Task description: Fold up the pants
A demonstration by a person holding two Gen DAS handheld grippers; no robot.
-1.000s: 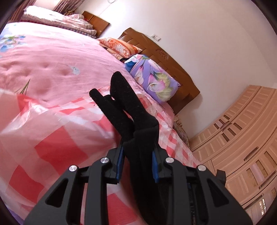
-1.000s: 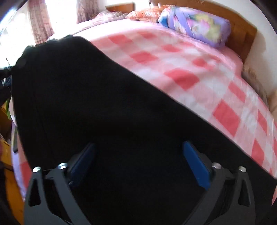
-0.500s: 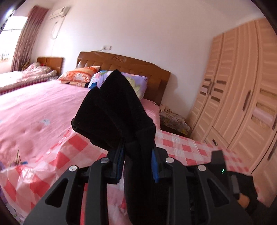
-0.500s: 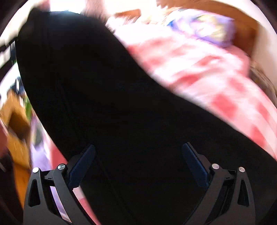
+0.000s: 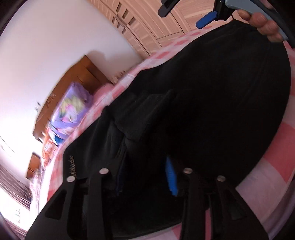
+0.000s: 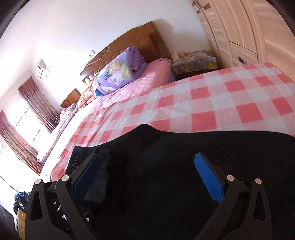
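The black pants [image 5: 212, 92] lie spread over the pink checked bedcover [image 5: 276, 157]. My left gripper [image 5: 145, 175] points down at them and its jaws are opening. A bunched fold of the fabric sits loosely between the blue pads, and the right pad's face shows bare. In the right wrist view the pants [image 6: 166, 184] fill the lower half, with white lettering near one edge. My right gripper [image 6: 147, 175] stands wide open just above the cloth and grips nothing. It also shows in the left wrist view as the right gripper [image 5: 186, 13], held by a hand [image 5: 261, 25].
A wooden headboard [image 6: 129, 44] and a purple floral pillow [image 6: 118, 72] are at the head of the bed. Light wooden wardrobes [image 6: 248, 27] stand to the right, beside a covered nightstand [image 6: 193, 61]. Checked bedcover [image 6: 202, 103] lies bare beyond the pants.
My left gripper swung across and rolled, bringing the held fold down onto the rest of the pants, and its jaws widened. The right gripper rose and rolled, staying open.
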